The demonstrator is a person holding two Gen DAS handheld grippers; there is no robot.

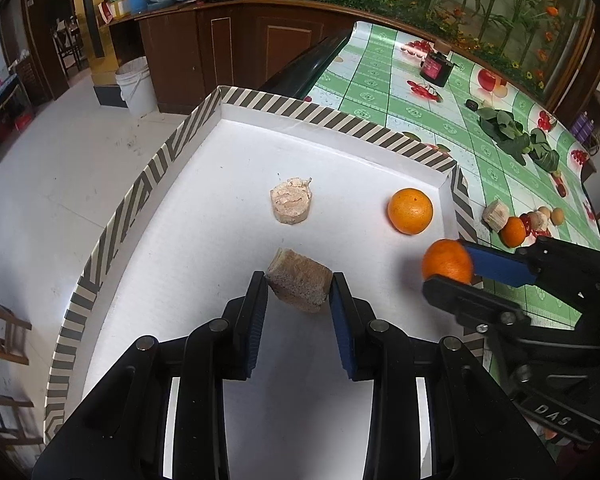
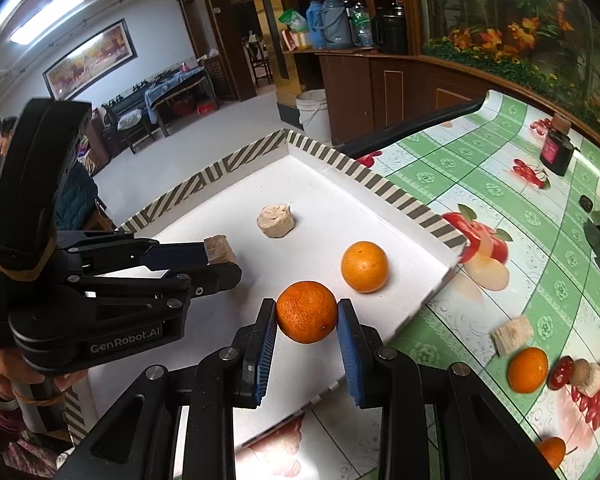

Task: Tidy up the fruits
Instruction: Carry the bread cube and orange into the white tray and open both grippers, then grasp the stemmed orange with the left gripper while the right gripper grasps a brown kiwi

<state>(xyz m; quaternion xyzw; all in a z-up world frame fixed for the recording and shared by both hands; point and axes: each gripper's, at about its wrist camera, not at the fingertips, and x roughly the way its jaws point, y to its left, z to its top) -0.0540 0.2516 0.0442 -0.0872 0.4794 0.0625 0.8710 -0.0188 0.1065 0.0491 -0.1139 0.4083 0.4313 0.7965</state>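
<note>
left gripper (image 1: pixel 299 286): black linkage, blue ribbed pads, silver pivot pins, "GenRobot.AI" lettering
right gripper (image 2: pixel 306 312): same build, "DAS" lettering

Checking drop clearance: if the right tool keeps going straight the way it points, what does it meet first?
Likely the box's white floor; the right tool, shut on an orange, points steeply down. The resting orange lies just beyond; depth is unclear.

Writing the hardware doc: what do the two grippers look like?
Both are black plastic linkage frames with silver pivot pins and ribbed blue pads. The left gripper bears white "GenRobot.AI" lettering and a tan band round its handle. The right gripper shows raised "DAS" lettering.
</note>
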